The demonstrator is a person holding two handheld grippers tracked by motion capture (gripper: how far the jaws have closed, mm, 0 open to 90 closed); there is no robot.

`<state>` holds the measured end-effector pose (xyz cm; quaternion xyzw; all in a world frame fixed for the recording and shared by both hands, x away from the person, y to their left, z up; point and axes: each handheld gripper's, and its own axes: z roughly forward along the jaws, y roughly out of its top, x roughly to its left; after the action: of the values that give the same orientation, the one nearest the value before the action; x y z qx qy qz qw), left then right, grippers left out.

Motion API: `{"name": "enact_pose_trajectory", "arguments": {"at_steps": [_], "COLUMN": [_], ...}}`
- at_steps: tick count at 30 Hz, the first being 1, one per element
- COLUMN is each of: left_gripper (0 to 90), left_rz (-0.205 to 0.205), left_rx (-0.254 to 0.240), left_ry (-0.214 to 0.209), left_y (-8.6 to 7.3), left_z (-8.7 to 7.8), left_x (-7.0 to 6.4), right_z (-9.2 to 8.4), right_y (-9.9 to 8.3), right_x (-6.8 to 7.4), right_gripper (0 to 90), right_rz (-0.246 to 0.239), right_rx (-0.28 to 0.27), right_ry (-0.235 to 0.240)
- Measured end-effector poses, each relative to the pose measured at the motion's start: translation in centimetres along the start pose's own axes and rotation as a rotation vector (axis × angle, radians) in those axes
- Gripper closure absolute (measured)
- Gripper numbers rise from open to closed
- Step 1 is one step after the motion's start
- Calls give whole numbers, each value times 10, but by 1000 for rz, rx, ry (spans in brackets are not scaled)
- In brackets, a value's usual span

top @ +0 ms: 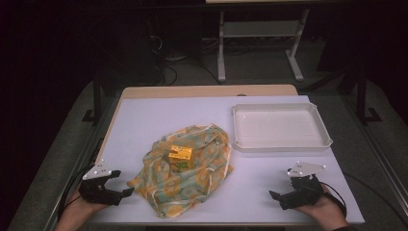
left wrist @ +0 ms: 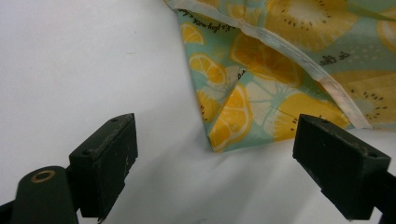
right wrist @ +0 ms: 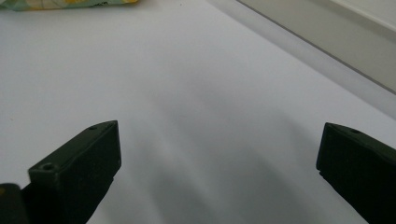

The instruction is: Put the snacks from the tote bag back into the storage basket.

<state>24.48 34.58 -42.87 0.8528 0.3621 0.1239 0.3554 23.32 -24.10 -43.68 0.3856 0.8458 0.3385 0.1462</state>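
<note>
At the lower left of the high view, the left hand-held gripper (top: 126, 186) rests on the white bench (top: 144, 120) with its jaws spread apart and nothing between them. Just to its right lies a crumpled cloth (top: 192, 178) printed with yellow citrus slices on pale green — its near left corner sits close to the jaw tips without touching them. In the left gripper view that folded corner of the cloth (left wrist: 233, 116) lies on the bench just ahead of the gap between the two black jaws, at the centre and upper right of the frame.

On the middle of the cloth, near the frame's centre, stands a small yellow box (top: 180, 157), upright.

At the upper right of the bench sits an empty white tray (top: 325, 139), well apart from the cloth's right edge.

At the lower right, the right hand-held gripper (top: 284, 190) is also released, jaws wide and holding nothing — bare bench lies between them in the right gripper view (right wrist: 219, 172), with a sliver of cloth (right wrist: 70, 3) at that frame's upper left and the tray's wall (right wrist: 336, 37) at the upper right.
</note>
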Motion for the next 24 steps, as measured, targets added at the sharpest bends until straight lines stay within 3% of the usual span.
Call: {"name": "enact_pose_trajectory", "arguments": {"at_steps": [7,14,24], "left_gripper": [146,217,283], "left_rz": [-2,-9,21], "left_rx": [-3,-21,-41], "left_ry": [-5,-18,-36], "left_y": [2,10,28], "left_z": [-2,-13,-28], "left_x": [0,1,0], "right_z": [1,2,4], "right_y": [-1,0,1], "right_x": [-1,-1,0], "right_gripper": [0,0,0], "right_rz": [13,17,10], "right_rx": [15,16,23], "right_ry": [2,2,14]}}
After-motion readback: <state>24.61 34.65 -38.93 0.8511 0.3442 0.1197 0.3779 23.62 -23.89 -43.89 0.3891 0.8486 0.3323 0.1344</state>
